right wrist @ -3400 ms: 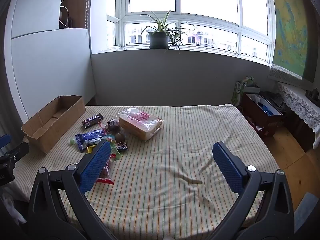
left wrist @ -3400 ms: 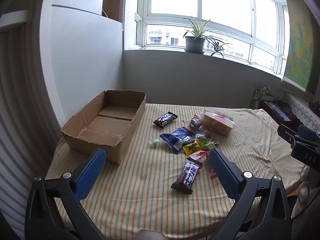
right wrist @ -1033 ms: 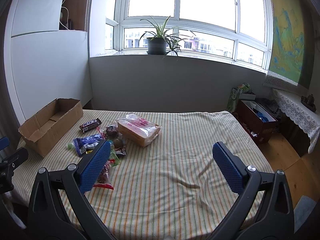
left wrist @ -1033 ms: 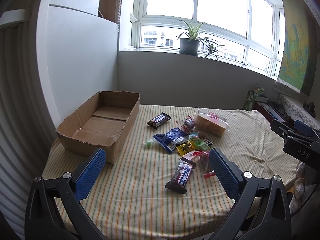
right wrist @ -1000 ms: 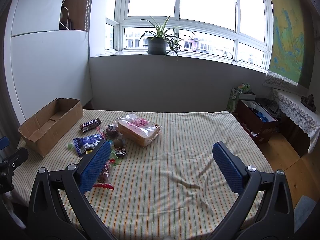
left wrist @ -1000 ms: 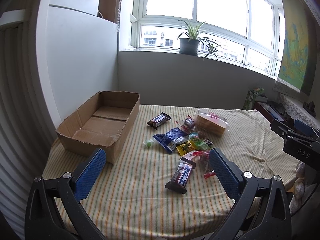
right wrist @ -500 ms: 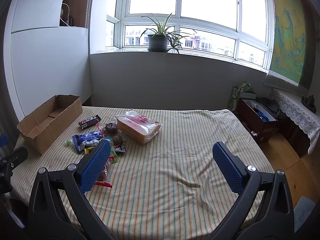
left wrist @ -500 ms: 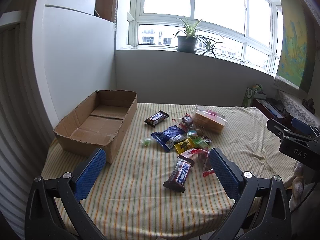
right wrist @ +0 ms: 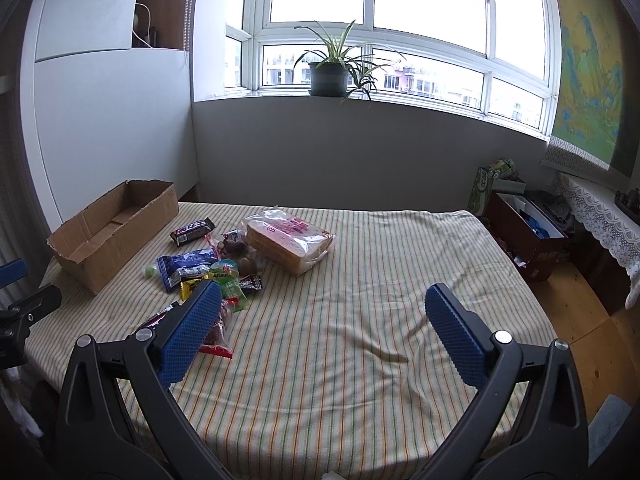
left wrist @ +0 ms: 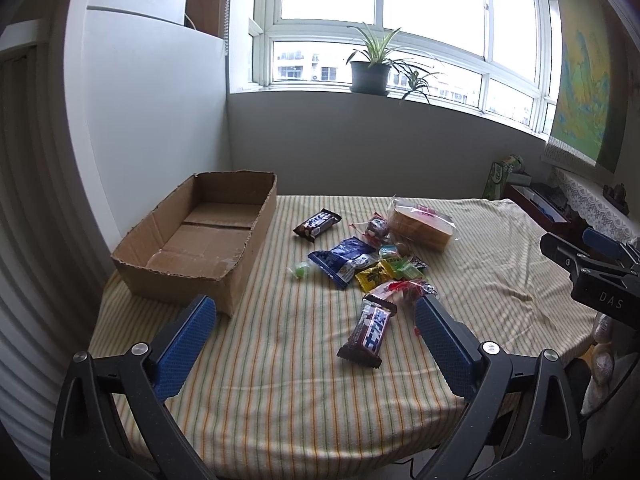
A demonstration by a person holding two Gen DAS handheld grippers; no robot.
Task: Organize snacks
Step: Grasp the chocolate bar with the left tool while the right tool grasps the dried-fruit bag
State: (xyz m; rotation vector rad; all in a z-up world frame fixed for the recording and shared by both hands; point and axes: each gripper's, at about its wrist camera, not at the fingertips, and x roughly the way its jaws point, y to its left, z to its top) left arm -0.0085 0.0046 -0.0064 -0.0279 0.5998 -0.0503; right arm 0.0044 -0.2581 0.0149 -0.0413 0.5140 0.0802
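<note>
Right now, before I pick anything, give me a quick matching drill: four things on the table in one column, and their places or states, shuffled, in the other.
Things:
1. cardboard box
2. bagged bread
3. blue snack packet
4. chocolate bar

Places or states:
A. nearest snack, between the left gripper's open fingers in its view
B. empty, at the table's left edge
C. middle of the snack pile
D. far side of the pile, clear wrapper

Pairs: 1-B, 2-D, 3-C, 4-A

A table covered by a striped yellow cloth carries an open brown cardboard box at its left side. Right of it lie a clear bag of sliced bread, a dark chocolate bar wrapper, a blue snack packet and several small sweets, close together.
</note>
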